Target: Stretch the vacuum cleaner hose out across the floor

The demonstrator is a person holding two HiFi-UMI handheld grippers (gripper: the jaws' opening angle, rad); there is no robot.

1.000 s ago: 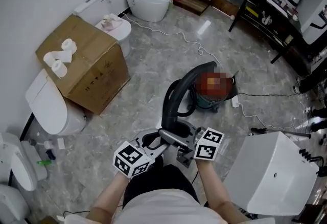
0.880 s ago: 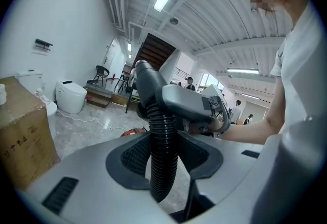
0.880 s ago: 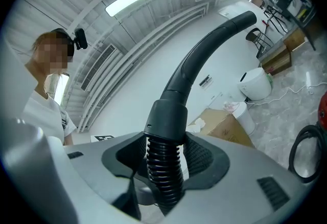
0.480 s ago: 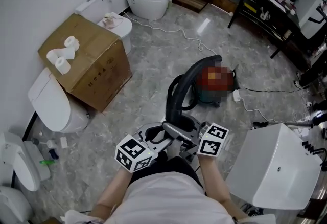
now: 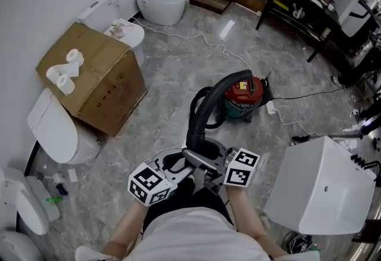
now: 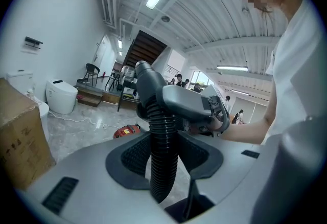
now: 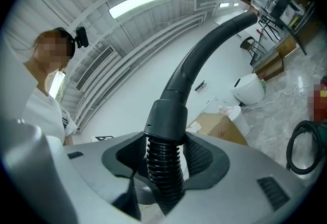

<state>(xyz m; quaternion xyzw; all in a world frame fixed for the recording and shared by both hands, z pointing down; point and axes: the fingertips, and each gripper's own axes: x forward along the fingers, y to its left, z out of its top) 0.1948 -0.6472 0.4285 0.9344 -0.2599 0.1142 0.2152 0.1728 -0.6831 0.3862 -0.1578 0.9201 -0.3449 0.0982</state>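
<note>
Close in front of the person, the ribbed hose [image 5: 198,112] is clamped in the jaws of the left gripper [image 5: 174,170] and, just beside it, below the cuff [image 7: 166,115] in those of the right gripper [image 5: 209,175]; from both it is arched ahead to the red canister [image 5: 243,94], so its long axis is judged to run forward

Grey marble floor [image 5: 172,75]. Red vacuum cleaner [image 5: 243,96] stands mid-floor. Cardboard box [image 5: 98,84] well to its left; white toilet [image 5: 158,0] beyond; white cabinet [image 5: 321,191] nearer, right.
</note>
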